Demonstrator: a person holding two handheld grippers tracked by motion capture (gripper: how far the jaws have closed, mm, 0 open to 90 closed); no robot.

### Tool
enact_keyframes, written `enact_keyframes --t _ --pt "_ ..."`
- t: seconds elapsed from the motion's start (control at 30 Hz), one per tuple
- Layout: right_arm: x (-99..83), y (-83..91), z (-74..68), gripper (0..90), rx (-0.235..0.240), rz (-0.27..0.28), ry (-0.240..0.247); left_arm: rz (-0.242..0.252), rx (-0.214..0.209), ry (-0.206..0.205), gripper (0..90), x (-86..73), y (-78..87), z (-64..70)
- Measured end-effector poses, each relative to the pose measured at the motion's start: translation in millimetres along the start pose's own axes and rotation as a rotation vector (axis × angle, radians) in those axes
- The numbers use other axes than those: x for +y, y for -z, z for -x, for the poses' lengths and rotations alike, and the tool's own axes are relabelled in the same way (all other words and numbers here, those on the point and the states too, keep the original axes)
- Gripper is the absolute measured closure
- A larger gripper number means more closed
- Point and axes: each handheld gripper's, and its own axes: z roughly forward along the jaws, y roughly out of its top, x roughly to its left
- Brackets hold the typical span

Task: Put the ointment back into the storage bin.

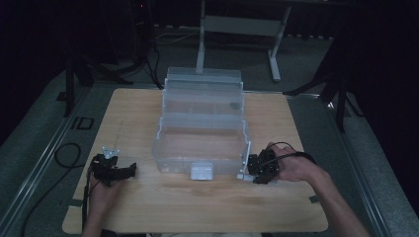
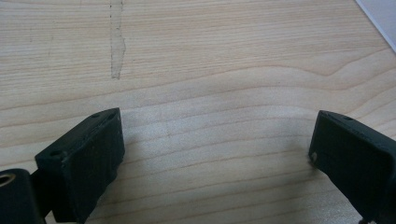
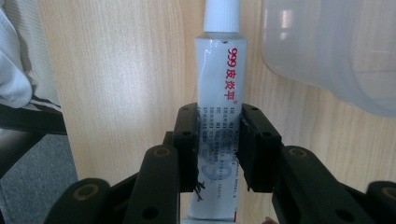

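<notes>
My right gripper (image 3: 218, 154) was clamped on the white ointment tube (image 3: 219, 93) just beside the open clear organizer box (image 1: 200, 148), nothing yet stowed by my reckoning, while my left gripper (image 2: 217, 154) sat spread wide over bare table (image 2: 210, 70).

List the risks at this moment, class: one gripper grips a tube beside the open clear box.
1. The right gripper clamps the soft ointment tube across its body; squeezing might dent it or force paste toward the white cap.
2. The tube lies close to the clear plastic box; lifting it could knock the box's near corner.
</notes>
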Motion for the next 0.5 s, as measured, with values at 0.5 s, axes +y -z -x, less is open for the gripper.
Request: enact_keyframes --t 0.5 --pt "-0.8 16.3 8.8 70.1 -0.016 0.0 -0.007 0.0 0.0 0.0 3.8 0.0 0.0 0.0"
